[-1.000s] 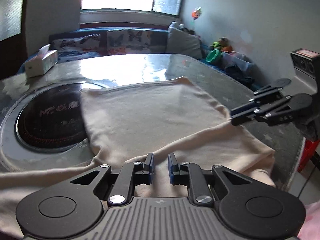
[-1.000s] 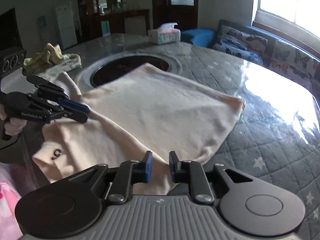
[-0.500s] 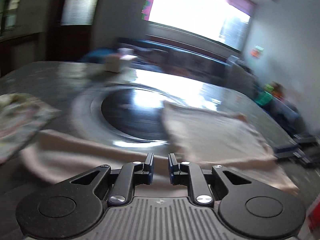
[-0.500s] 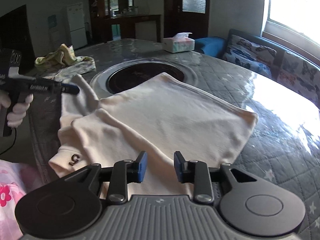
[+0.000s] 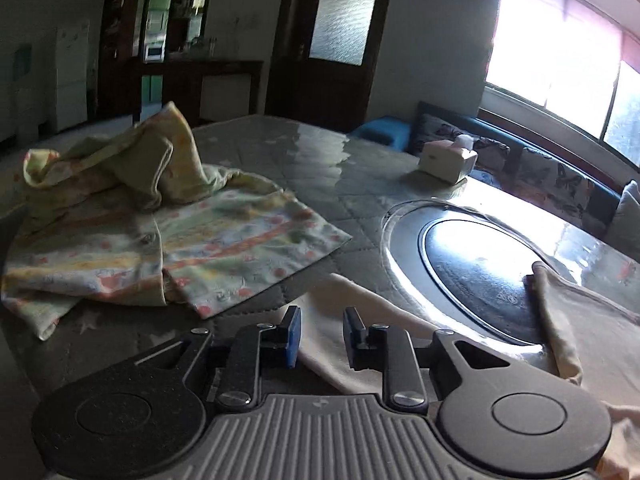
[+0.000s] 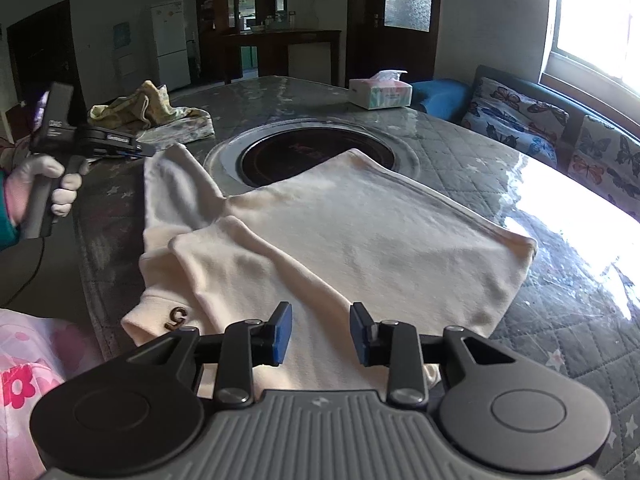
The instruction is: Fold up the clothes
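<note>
Jaws parted, empty — both grippers [image 5: 319,336] [image 6: 320,334] over soft cream garment [image 6: 352,240].

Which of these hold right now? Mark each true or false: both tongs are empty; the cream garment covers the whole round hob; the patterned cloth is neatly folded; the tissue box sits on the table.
1. Both tongs are empty: true. The left tongs and right tongs stand open, nothing between the pads.
2. The cream garment covers the whole round hob: false. Only one corner overlaps it.
3. The patterned cloth is neatly folded: false. It lies crumpled.
4. The tissue box sits on the table: true.
</note>
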Tool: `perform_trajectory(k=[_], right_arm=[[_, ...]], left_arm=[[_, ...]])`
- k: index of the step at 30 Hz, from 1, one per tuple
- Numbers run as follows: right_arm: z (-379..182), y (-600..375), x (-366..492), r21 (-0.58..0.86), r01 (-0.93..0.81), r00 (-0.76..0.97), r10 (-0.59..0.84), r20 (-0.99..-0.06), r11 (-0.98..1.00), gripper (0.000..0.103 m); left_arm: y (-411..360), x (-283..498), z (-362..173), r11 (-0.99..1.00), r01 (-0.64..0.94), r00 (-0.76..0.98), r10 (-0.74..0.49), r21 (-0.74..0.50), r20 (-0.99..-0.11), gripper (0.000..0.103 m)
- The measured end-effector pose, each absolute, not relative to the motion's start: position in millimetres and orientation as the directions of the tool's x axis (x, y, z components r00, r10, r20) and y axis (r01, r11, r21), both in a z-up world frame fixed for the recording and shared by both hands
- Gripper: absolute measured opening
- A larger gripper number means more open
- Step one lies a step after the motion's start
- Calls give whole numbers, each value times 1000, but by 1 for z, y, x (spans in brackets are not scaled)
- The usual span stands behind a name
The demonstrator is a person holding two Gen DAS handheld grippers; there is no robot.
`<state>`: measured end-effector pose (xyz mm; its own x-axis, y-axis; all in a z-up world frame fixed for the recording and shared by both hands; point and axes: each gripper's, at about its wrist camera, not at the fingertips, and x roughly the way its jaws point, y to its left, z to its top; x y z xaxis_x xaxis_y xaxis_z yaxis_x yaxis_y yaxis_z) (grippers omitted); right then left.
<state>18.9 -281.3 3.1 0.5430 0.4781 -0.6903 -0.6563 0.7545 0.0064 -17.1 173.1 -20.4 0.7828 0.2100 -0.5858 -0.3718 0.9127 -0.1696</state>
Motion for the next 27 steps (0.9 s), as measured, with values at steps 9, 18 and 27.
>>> perform_trajectory(k=[9,18,27], right_arm=[[6,-281,15,7,-655,547,481,-685,756,32],[4,-280,13,8,-658,543,482,-688,753,33],[4,-280,12,13,-656,545,485,-684,755,33]], left_arm=[[177,-16,-25,890,-386,786,179,-244,-592,25],[185,-17,-30,837,-494,743,267,-234,-614,28],[189,-12,-34,835,-486,748,245,-258,-617,6]])
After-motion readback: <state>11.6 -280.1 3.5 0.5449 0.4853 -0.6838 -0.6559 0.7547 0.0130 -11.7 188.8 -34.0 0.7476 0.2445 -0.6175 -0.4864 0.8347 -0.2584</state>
